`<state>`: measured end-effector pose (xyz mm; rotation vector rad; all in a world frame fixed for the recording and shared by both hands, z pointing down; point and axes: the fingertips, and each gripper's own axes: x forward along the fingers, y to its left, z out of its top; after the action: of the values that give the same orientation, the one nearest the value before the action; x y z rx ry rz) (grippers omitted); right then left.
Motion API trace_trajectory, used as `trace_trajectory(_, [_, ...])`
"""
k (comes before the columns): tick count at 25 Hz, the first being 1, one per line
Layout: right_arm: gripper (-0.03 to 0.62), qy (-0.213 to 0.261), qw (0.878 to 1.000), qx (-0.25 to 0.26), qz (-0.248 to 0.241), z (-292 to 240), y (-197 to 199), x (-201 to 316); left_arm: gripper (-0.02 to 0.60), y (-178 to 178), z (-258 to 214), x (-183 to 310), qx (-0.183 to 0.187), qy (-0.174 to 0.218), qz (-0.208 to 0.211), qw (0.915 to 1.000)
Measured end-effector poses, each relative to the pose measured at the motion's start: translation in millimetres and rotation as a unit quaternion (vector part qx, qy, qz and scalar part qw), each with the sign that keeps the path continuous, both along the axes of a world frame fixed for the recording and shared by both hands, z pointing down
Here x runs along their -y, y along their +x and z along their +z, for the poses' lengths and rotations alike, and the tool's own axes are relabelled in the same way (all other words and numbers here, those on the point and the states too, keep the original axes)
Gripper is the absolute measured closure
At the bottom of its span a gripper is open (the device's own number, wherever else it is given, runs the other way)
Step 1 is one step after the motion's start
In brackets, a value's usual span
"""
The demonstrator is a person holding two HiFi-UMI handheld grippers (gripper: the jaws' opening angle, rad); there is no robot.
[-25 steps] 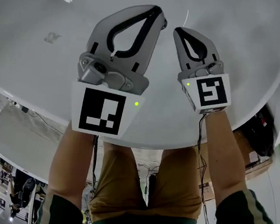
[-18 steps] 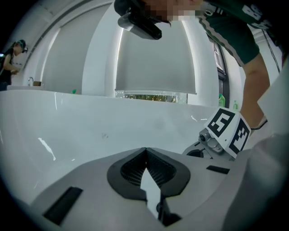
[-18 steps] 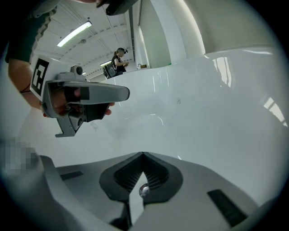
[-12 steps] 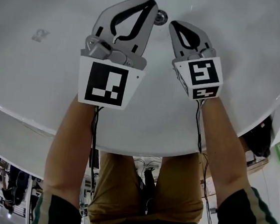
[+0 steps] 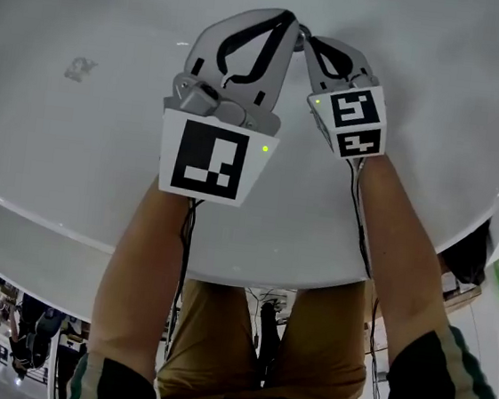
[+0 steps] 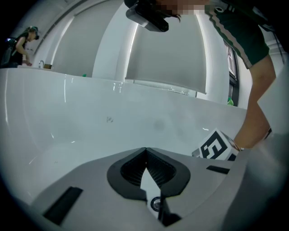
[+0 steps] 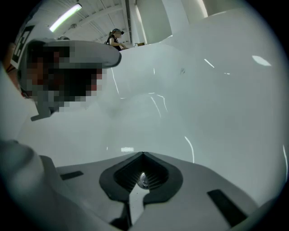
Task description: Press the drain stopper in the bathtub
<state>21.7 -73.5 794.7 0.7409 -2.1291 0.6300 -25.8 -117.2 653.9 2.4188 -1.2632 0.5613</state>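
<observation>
**2 closed grippers at the tub drain**

The left gripper (image 5: 291, 18) and the right gripper (image 5: 309, 42) each had jaws pressed together, gripping nothing. Their tips sat close together inside the white bathtub (image 5: 76, 148). The metal drain stopper (image 7: 143, 179) lay just under the right gripper's tips.

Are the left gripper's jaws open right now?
No, in the left gripper view the left gripper has its jaw tips meeting at a point, with nothing clamped between them.
</observation>
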Motion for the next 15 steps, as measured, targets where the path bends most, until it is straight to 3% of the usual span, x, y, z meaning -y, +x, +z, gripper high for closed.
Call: trace_trajectory(15, [0.580, -0.044, 0.997, -0.054, -0.037, 89, -3, -19, 0.577, -9, 1, 0, -0.015, -0.011, -0.014, 0.9997])
